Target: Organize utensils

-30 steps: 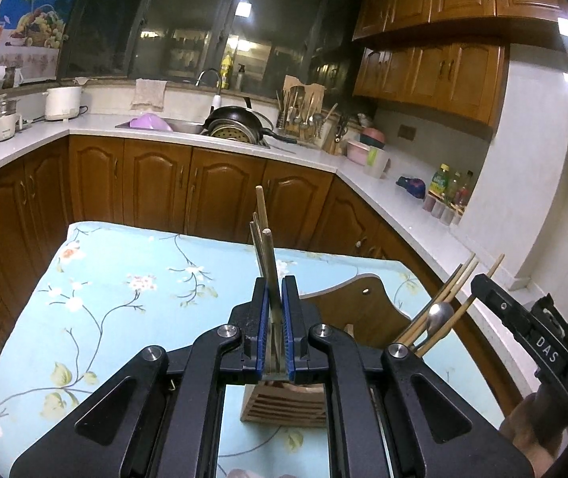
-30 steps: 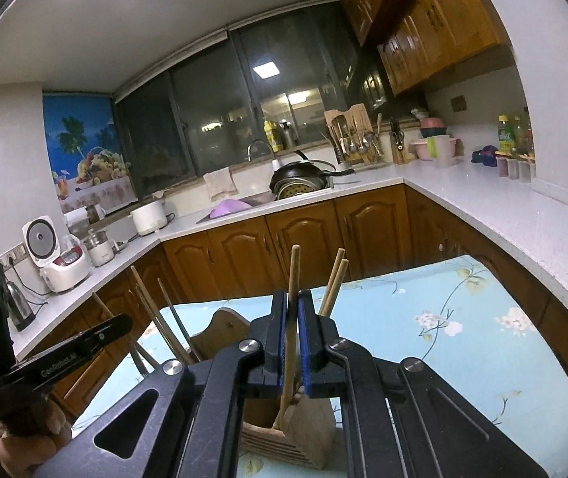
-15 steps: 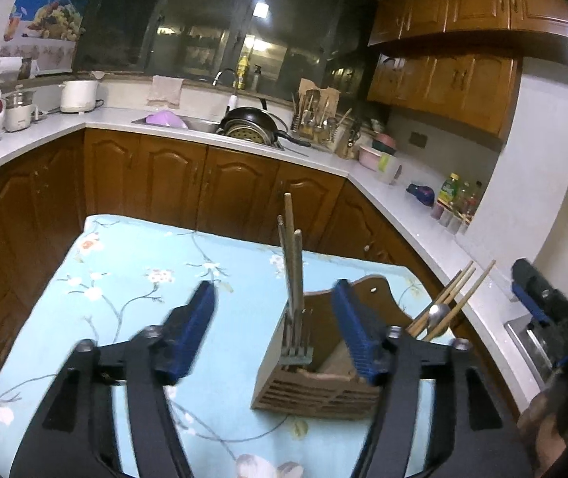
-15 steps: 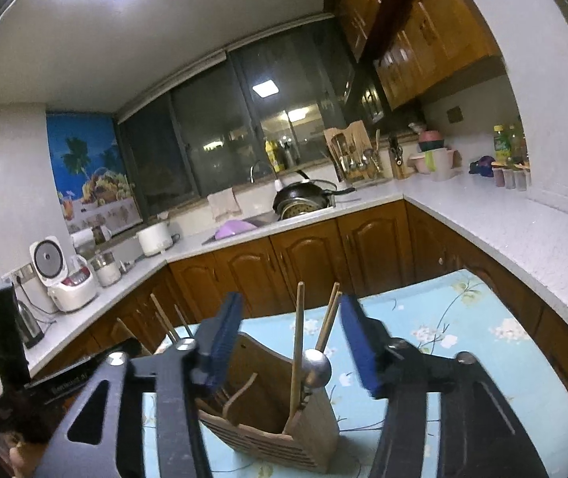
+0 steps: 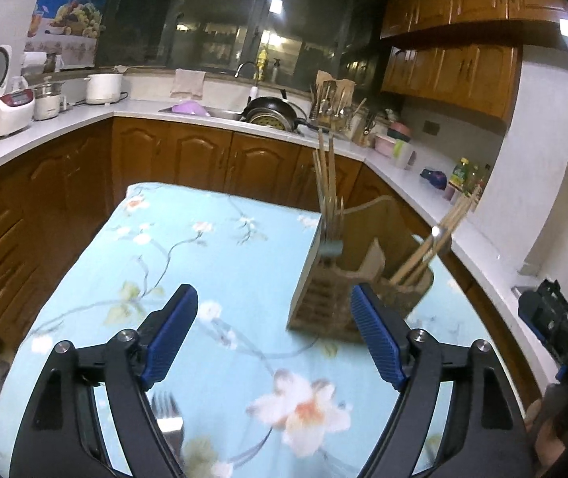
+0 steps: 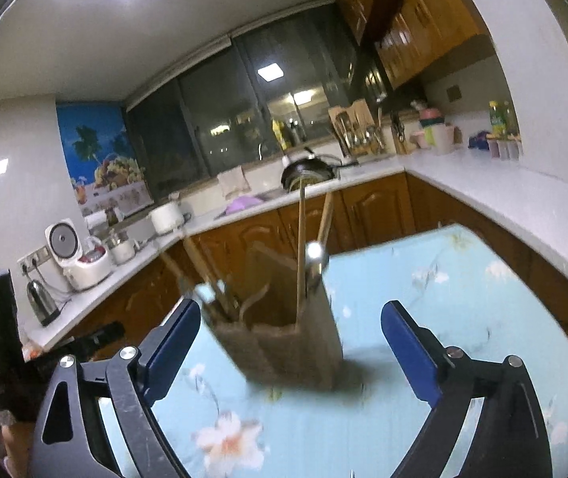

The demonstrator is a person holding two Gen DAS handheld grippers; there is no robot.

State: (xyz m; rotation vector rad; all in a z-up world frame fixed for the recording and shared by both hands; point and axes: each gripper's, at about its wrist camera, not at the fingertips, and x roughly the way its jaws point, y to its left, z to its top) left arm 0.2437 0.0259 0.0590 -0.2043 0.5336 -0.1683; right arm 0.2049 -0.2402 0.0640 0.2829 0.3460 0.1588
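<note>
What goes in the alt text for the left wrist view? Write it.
A wooden utensil holder stands on a floral tablecloth, with chopsticks upright in it. The left gripper is open in front, empty, with a fork lying near its left finger.

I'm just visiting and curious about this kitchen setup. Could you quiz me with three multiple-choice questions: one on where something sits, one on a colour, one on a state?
1. The wooden utensil holder stands on:
A the table
B the sink
C the floor

2. The tablecloth is:
A red check
B light blue floral
C plain white

3. The left gripper is:
A shut on chopsticks
B shut, empty
C open

Answers:
1 A, it rests on the cloth-covered table.
2 B, pale blue with blossoms.
3 C, its blue pads stand wide apart, holding nothing.
</note>
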